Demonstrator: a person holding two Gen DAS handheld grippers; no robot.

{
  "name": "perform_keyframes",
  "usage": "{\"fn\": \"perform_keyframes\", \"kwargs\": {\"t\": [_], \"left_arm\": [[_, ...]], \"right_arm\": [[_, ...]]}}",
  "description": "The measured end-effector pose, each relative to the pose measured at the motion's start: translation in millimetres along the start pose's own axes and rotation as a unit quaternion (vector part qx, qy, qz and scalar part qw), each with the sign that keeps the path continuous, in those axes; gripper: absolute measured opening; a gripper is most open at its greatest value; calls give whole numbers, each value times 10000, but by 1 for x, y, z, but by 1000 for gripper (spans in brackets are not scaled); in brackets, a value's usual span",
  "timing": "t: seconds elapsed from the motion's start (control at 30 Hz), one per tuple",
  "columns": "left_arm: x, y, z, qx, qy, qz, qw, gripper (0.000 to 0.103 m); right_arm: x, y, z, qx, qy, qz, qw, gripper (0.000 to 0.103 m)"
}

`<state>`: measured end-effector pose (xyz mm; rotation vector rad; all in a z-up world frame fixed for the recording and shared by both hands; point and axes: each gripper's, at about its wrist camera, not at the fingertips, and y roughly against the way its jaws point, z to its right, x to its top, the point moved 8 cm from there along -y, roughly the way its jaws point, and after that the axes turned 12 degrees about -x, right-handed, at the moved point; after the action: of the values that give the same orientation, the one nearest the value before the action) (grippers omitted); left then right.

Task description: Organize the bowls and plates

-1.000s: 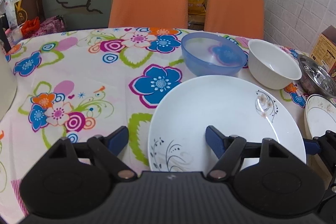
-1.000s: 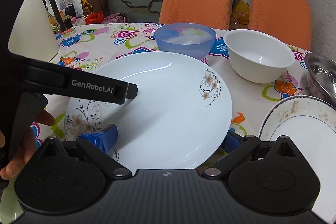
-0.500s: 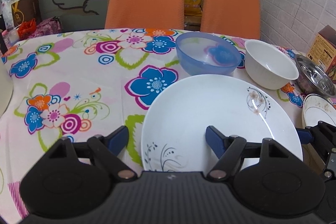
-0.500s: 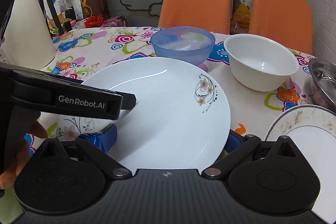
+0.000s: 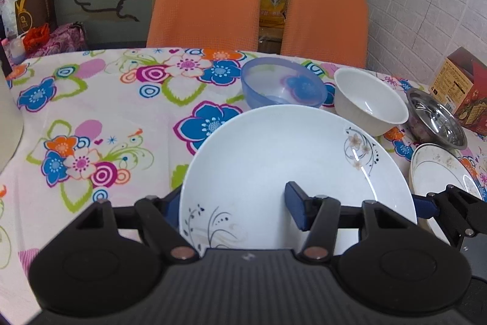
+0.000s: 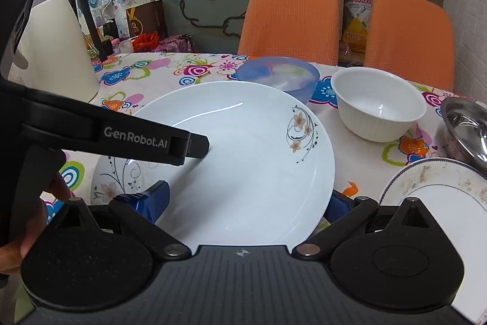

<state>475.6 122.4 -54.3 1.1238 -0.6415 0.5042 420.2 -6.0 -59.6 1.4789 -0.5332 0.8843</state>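
A large white plate (image 5: 274, 160) (image 6: 243, 160) with flower prints hangs above the tablecloth, its far rim overlapping the blue bowl (image 5: 283, 84) (image 6: 283, 75). My left gripper (image 5: 231, 203) straddles its near left rim, with the left finger under the rim and the right finger over the plate. My right gripper (image 6: 246, 200) straddles the near right part, its left finger on top and its right finger below the rim. Both sets of jaws stand wide. A white bowl (image 5: 368, 102) (image 6: 377, 108), a steel bowl (image 5: 435, 121) (image 6: 465, 127) and a soiled plate (image 5: 441, 169) (image 6: 441, 197) sit to the right.
A flowered cloth covers the table (image 5: 106, 111). Two orange chairs (image 5: 207, 2) stand behind it, and a brick wall (image 5: 426, 5) is at the right. A cardboard box (image 5: 459, 93) stands at the far right, a cream vessel (image 6: 54, 44) at the left. A hand (image 6: 18, 249) holds the left gripper.
Both grippers have risen with the white plate, which now overlaps the blue bowl's base. The left finger of the left gripper has gone under the plate's rim.
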Motion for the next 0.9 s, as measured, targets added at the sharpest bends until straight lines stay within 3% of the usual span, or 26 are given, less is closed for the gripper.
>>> {"fn": "perform_keyframes", "kwargs": {"t": [0.23, 0.43, 0.63, 0.73, 0.9], "left_arm": [[-13, 52, 27, 47, -190, 192, 9996, 57], [-68, 89, 34, 83, 21, 132, 9999, 57], [-120, 105, 38, 190, 156, -15, 9997, 57], [-131, 110, 44, 429, -74, 83, 9990, 57], [-141, 102, 37, 252, 146, 42, 9996, 59]], "right_arm": [[-8, 52, -7, 10, -162, 142, 9998, 90], [-49, 90, -24, 117, -261, 18, 9996, 90], [-85, 105, -35, 148, -419, -205, 9988, 90], [-94, 107, -40, 150, -423, -239, 9987, 90], [-99, 104, -36, 184, -489, -211, 9984, 88]]}}
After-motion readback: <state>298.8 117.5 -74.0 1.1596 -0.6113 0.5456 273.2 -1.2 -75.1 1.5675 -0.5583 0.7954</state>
